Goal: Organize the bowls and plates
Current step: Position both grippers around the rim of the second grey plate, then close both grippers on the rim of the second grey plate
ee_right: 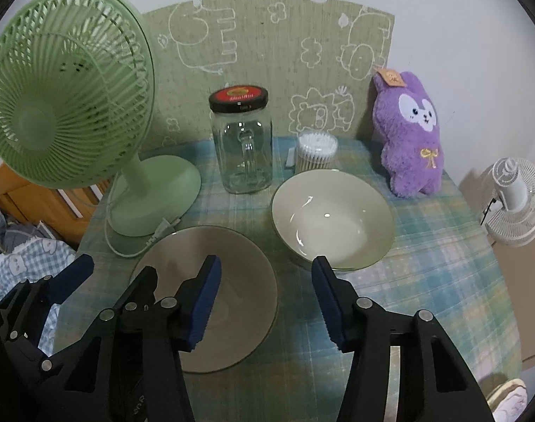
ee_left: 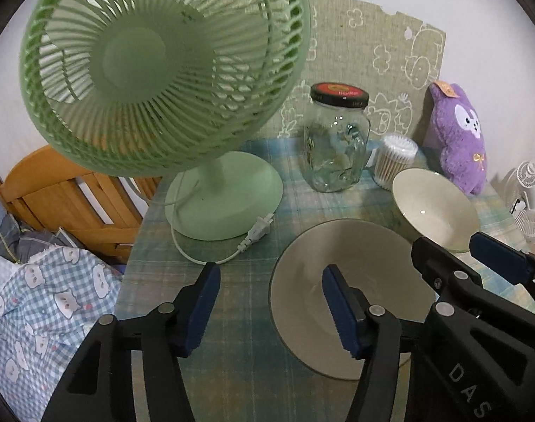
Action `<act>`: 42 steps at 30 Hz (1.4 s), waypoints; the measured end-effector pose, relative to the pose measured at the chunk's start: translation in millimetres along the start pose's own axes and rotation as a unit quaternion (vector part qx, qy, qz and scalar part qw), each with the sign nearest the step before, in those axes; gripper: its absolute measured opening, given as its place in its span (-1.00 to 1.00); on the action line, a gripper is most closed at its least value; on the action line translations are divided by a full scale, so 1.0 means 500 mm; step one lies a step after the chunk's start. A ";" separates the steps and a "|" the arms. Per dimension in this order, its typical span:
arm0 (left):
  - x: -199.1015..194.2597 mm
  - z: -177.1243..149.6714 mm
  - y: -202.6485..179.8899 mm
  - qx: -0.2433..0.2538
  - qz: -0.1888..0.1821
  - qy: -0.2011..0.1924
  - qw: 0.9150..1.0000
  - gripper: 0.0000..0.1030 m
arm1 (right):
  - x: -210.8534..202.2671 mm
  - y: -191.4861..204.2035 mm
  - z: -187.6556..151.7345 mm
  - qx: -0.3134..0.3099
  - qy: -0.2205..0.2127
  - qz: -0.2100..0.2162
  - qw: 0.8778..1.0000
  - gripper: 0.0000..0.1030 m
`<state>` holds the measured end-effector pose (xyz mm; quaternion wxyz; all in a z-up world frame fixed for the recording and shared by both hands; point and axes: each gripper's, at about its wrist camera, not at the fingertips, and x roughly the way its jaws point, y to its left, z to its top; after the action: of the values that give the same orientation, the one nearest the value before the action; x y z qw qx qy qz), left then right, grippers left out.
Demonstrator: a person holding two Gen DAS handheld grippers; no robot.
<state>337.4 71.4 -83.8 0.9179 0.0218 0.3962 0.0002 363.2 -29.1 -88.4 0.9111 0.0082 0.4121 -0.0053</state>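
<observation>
You are reaching in, and nothing is picked up yet. Your left gripper (ee_left: 271, 302) is open and empty, with the plate (ee_left: 302, 256) rim between its fingers. Your right gripper (ee_right: 265, 299) is open and empty too; the bowl (ee_right: 332, 218) sits just ahead. Next, squeeze each rim gently.

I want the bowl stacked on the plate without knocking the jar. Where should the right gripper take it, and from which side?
Probably the near rim of the bowl, from the front and above, one finger inside the wall and one outside. It sits upright and too wide to span; the right gripper is open. The jar stands behind, apart.
</observation>
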 end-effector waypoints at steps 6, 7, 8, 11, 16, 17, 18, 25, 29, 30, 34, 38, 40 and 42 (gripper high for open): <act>0.025 -0.009 -0.005 0.008 -0.009 -0.005 1.000 -0.10 | 0.031 0.007 -0.001 -0.005 0.005 -0.004 1.000 -0.01; 0.029 -0.009 -0.007 0.009 -0.010 -0.004 1.000 -0.10 | 0.036 0.007 -0.001 -0.005 0.007 -0.003 1.000 -0.03; 0.034 -0.010 -0.007 0.008 -0.013 0.001 1.000 -0.10 | 0.042 0.005 -0.002 -0.002 0.010 -0.003 1.000 -0.04; 0.048 -0.013 -0.008 0.009 -0.014 0.008 1.000 -0.11 | 0.056 0.003 -0.004 -0.001 0.015 -0.003 1.000 -0.05; 0.063 -0.012 -0.010 0.009 -0.019 0.016 1.000 -0.22 | 0.074 0.001 -0.008 0.003 0.022 -0.002 1.000 -0.09; 0.065 -0.013 -0.010 0.009 -0.021 0.018 1.000 -0.26 | 0.077 0.001 -0.009 0.004 0.023 -0.002 1.000 -0.14; 0.068 -0.013 -0.011 0.009 -0.021 0.020 1.000 -0.31 | 0.079 0.001 -0.009 0.005 0.024 -0.003 1.000 -0.19; 0.072 -0.016 -0.013 0.012 -0.011 0.023 1.000 -0.65 | 0.093 -0.001 -0.011 0.005 0.032 -0.008 0.999 -0.54; 0.073 -0.014 -0.011 0.009 -0.009 0.025 1.000 -0.69 | 0.093 0.000 -0.012 0.007 0.030 -0.008 0.999 -0.54; 0.073 -0.015 -0.011 0.009 -0.009 0.026 1.000 -0.70 | 0.094 0.000 -0.012 0.008 0.030 -0.007 0.999 -0.54; 0.074 -0.014 -0.010 0.013 -0.008 0.029 0.999 -0.71 | 0.098 -0.003 -0.012 0.013 0.035 -0.002 0.999 -0.54; 0.074 -0.014 -0.011 0.015 -0.007 0.031 0.999 -0.71 | 0.096 -0.001 -0.012 0.014 0.036 -0.008 0.999 -0.60; 0.074 -0.015 -0.011 0.015 -0.006 0.031 0.999 -0.71 | 0.094 0.000 -0.012 0.013 0.036 -0.012 0.999 -0.61; 0.072 -0.015 -0.010 0.015 -0.008 0.034 0.999 -0.71 | 0.092 0.000 -0.012 0.014 0.038 -0.013 0.999 -0.61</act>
<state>356.6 67.1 -115.6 0.9036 0.0321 0.4271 -0.0122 389.2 -29.3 -126.9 0.8946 0.0158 0.4459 -0.0223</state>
